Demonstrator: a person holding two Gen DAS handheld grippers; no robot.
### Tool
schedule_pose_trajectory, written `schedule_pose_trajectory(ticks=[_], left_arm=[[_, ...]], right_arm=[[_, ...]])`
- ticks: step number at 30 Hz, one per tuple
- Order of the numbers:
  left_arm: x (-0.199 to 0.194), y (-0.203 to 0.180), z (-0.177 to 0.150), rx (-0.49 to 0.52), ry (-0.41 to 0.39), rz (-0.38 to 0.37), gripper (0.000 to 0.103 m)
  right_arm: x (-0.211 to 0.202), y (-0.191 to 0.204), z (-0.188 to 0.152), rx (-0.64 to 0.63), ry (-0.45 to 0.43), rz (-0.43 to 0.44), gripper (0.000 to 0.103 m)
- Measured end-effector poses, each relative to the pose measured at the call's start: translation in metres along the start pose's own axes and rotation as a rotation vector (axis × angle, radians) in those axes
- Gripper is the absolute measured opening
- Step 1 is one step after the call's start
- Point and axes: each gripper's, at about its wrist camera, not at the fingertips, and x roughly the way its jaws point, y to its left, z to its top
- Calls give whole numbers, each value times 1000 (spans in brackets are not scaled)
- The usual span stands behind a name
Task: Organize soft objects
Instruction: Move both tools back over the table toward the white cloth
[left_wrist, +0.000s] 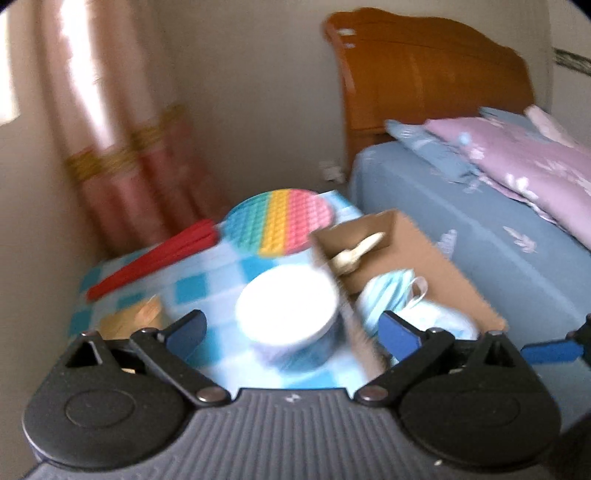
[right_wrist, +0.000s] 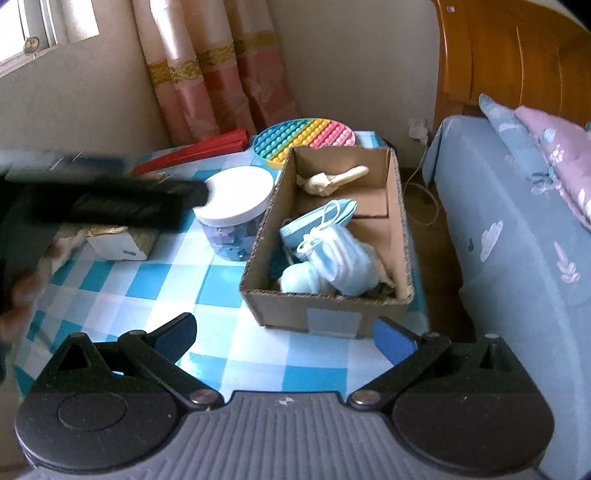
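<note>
A cardboard box (right_wrist: 400, 236) stands on the blue checked table (right_wrist: 155, 280). In it lie light blue face masks (right_wrist: 340, 258), a blue folded mask (right_wrist: 321, 218) and a cream soft toy (right_wrist: 332, 179). The box (left_wrist: 424, 254) and the masks (left_wrist: 391, 295) also show in the blurred left wrist view. My left gripper (left_wrist: 291, 332) is open and empty above the table, near a white-lidded jar (left_wrist: 288, 310). It shows blurred at the left of the right wrist view (right_wrist: 122, 199). My right gripper (right_wrist: 284, 336) is open and empty, in front of the box.
A jar (right_wrist: 236, 210) of blue pieces stands left of the box. A round rainbow pop mat (right_wrist: 306, 138) and a red folded fan (right_wrist: 195, 151) lie at the table's far edge. A small gold and white packet (right_wrist: 118, 240) lies left. A bed (right_wrist: 517, 240) stands right.
</note>
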Motion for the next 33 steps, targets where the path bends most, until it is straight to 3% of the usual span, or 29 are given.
schedule_pose_trajectory(ticks=[11, 19, 27, 33], left_arm=[[-22, 67, -72, -202, 64, 155, 99], [-26, 92, -109, -237, 95, 183, 100], [-24, 132, -130, -329, 99, 283, 100], [-11, 154, -136, -303, 117, 395, 102]], right_arm=[[6, 26, 0, -42, 16, 30, 103], [11, 47, 4, -93, 19, 25, 103], [26, 79, 17, -184, 25, 68, 103], [44, 103, 27, -234, 42, 110, 103]])
